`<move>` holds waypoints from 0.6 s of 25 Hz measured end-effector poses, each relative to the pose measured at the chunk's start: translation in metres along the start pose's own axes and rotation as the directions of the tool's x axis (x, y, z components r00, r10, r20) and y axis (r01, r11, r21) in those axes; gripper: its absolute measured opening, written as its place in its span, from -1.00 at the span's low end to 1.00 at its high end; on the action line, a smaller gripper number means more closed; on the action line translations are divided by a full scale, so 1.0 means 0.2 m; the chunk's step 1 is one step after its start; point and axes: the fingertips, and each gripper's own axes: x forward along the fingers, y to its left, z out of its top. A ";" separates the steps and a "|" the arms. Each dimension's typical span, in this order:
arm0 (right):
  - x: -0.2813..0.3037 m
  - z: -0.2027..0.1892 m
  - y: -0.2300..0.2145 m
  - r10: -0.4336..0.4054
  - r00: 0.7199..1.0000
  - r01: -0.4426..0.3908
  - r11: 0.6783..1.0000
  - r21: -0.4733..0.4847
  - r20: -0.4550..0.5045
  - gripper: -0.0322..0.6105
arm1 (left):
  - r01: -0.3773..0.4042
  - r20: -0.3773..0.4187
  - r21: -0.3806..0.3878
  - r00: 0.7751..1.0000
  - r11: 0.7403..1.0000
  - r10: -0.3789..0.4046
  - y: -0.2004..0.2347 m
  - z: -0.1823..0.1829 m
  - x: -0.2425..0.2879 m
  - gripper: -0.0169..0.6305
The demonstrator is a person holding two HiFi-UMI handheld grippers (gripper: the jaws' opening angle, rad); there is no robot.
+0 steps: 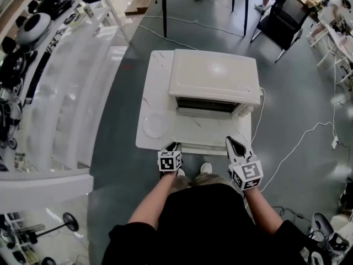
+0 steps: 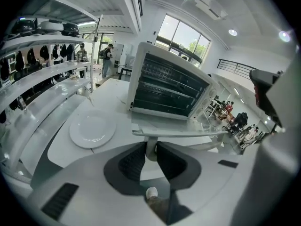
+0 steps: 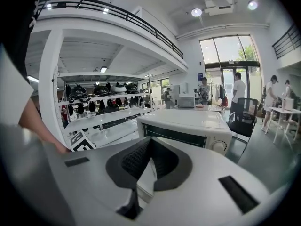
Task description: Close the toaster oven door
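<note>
A white toaster oven [image 1: 214,76] stands on a small white table [image 1: 144,101], and its door [image 1: 212,132] lies folded down flat toward me. In the left gripper view the dark oven cavity [image 2: 167,92] shows its wire racks. My left gripper [image 1: 172,146] is at the door's front left edge, its jaws [image 2: 150,149] shut on the white post of the door handle [image 2: 181,133]. My right gripper [image 1: 232,142] is held over the door's front right corner, a little above it. Its jaws [image 3: 149,147] look shut with nothing held.
A white plate [image 1: 155,125] lies on the table left of the open door. White shelving [image 1: 66,93] with dark gear runs along the left. A cable [image 1: 300,142] trails across the floor on the right, and a black chair [image 1: 284,18] and desks stand farther back.
</note>
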 end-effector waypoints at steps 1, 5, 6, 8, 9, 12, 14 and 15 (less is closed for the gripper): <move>0.01 0.00 0.00 0.001 1.000 -0.002 1.000 0.015 0.002 -0.83 | -0.007 -0.008 -0.004 1.000 1.000 0.007 0.00 0.00 0.00 -0.67; 0.01 0.00 -0.02 0.005 1.000 -0.006 0.999 0.045 0.012 -0.83 | -0.033 -0.018 -0.010 0.999 0.999 0.032 0.00 0.02 -0.01 -0.67; 0.01 0.00 -0.02 0.009 1.000 -0.010 0.999 0.046 0.015 -0.83 | -0.039 -0.011 -0.015 0.999 0.999 0.039 -0.01 0.03 -0.02 -0.67; 0.01 0.00 -0.03 0.022 1.000 -0.023 0.997 0.067 0.021 -0.83 | -0.048 0.013 -0.023 0.999 0.999 0.048 -0.01 0.05 -0.02 -0.67; 0.01 0.00 -0.03 0.031 0.999 -0.034 0.995 0.090 0.027 -0.83 | -0.048 0.021 -0.023 0.999 0.999 0.049 -0.01 0.06 -0.03 -0.67; 0.01 0.02 -0.04 0.056 0.997 -0.061 0.990 0.128 0.045 -0.83 | -0.053 0.020 -0.016 0.998 0.998 0.053 -0.03 0.10 -0.05 -0.67; 0.02 0.03 -0.04 0.059 0.997 -0.064 0.992 0.111 0.042 -0.83 | -0.067 0.019 -0.017 0.998 0.998 0.067 -0.03 0.12 -0.05 -0.67; 0.02 0.03 -0.04 0.062 0.997 -0.066 0.992 0.105 0.040 -0.83 | -0.073 0.019 -0.018 0.997 0.997 0.073 -0.03 0.13 -0.06 -0.67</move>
